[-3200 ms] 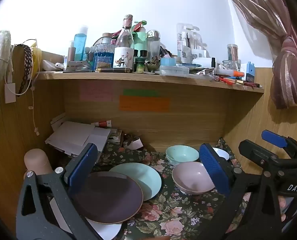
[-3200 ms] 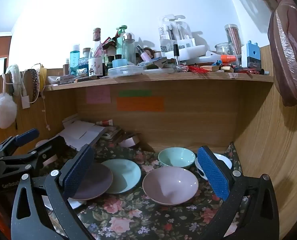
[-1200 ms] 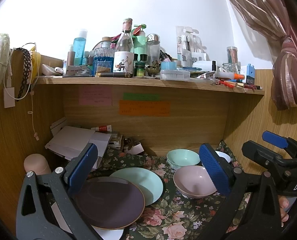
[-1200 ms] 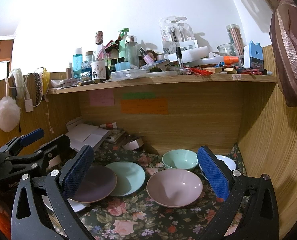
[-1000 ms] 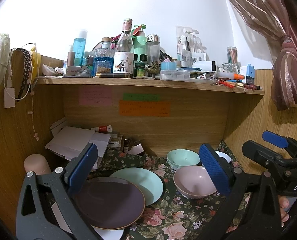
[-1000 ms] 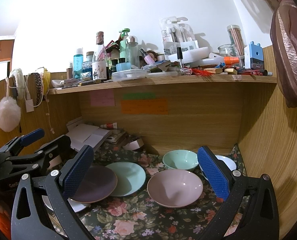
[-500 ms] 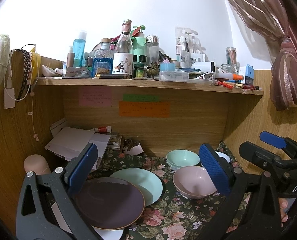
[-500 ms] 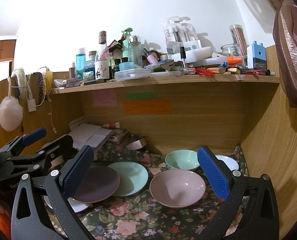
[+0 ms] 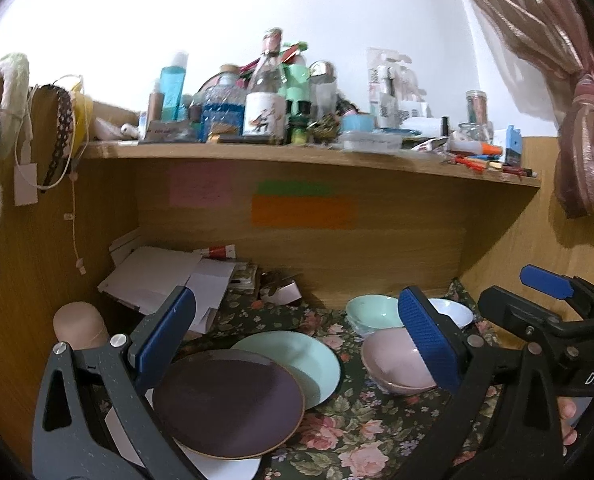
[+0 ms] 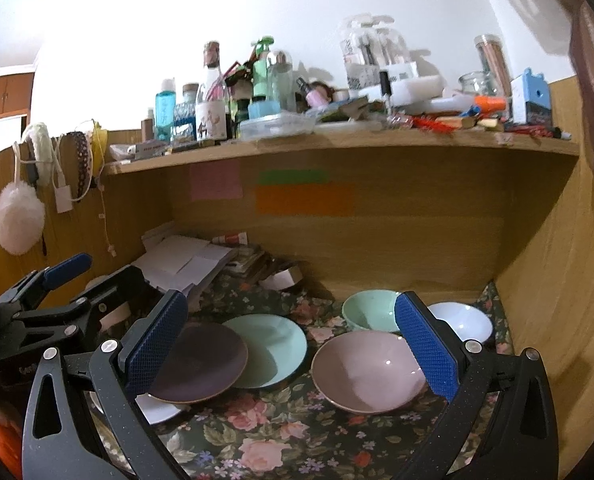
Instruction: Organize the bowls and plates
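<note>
On a floral cloth lie a dark purple plate (image 9: 227,402) overlapping a mint plate (image 9: 297,356) and a white plate (image 9: 221,466) beneath it. To the right sit a pink bowl (image 9: 393,364), a mint bowl (image 9: 371,312) and a white bowl (image 9: 451,312). In the right wrist view the same purple plate (image 10: 205,364), mint plate (image 10: 271,342), pink bowl (image 10: 367,370), mint bowl (image 10: 367,314) and white bowl (image 10: 463,320) show. My left gripper (image 9: 297,344) is open above the plates. My right gripper (image 10: 289,344) is open above the dishes, empty.
A wooden shelf (image 9: 297,156) crowded with bottles and jars overhangs the nook. Papers (image 9: 165,276) and small boxes pile at the back left. Wooden walls close in on both sides. A curtain (image 9: 577,120) hangs at the right. A beige cylinder (image 9: 79,324) stands at left.
Both grippers have drifted slightly; the view has tilted up a little. Both stay open and empty. The dishes have not moved.
</note>
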